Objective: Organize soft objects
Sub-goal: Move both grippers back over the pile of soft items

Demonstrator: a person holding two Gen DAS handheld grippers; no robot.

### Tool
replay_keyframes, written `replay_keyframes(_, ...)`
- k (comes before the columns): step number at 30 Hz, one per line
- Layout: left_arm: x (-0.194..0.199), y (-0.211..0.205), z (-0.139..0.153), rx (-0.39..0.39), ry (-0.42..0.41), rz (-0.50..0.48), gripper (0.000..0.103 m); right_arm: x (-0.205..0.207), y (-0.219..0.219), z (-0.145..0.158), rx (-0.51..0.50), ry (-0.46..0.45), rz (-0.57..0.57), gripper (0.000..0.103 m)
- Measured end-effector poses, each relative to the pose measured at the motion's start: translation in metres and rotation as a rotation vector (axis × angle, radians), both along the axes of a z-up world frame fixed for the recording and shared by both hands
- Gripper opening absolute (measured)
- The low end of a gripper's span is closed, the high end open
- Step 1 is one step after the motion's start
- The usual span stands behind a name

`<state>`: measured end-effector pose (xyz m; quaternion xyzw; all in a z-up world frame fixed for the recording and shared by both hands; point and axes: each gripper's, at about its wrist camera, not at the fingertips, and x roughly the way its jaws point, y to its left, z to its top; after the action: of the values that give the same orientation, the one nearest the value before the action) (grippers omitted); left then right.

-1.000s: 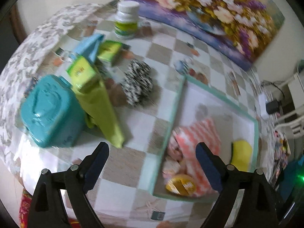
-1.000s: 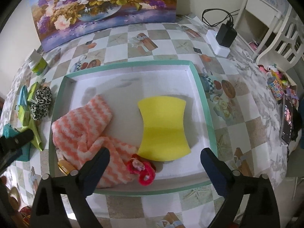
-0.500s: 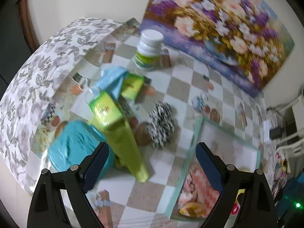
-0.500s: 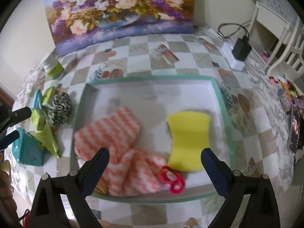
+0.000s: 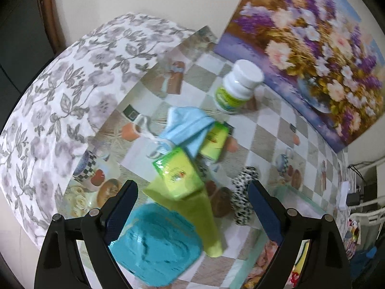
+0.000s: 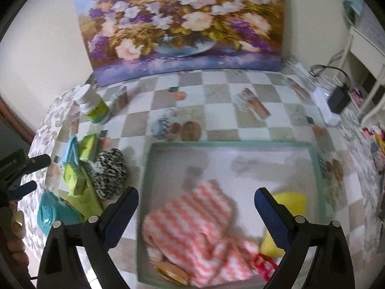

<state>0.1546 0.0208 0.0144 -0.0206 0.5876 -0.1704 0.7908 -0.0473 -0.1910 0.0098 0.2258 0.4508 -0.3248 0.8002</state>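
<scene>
A flower painting (image 6: 182, 26) leans against the wall at the back of the table. The tablecloth (image 6: 216, 110) has a checkered pattern with printed pictures, and a leaf-patterned cloth (image 5: 72, 91) covers the left end. A white pill bottle (image 5: 238, 89) with a green label stands near the painting's lower left corner. Two green packets (image 5: 176, 171) lie close together beside a teal lidded box (image 5: 156, 243). At the far right, a black adapter (image 6: 338, 98) sits on what seems to be a white power strip (image 6: 323, 106), the view being blurred there.
</scene>
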Motion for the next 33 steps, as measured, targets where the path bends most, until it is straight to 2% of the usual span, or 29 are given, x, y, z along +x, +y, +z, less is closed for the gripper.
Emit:
replay_keyframes(17, 0.037, 0.031, -0.031, 0.012, 0.104, 0.058, 0.093, 0.098, 0.043, -0.024, 0.059, -0.001, 0.183, 0.099)
replay_keyframes(21, 0.041, 0.03, -0.038, -0.004, 0.13, 0.044, 0.093, 0.113, 0.048, -0.036, 0.077, 0.012, 0.22, 0.099)
replay_keyframes(28, 0.053, 0.02, -0.047, 0.053, 0.179, -0.006, 0.093, 0.132, 0.05, -0.055, 0.148, 0.01, 0.249, 0.098)
replay_keyframes(33, 0.066, 0.002, -0.056, 0.062, 0.257, -0.065, 0.093, 0.144, 0.052, -0.072, 0.158, 0.048, 0.269, 0.095)
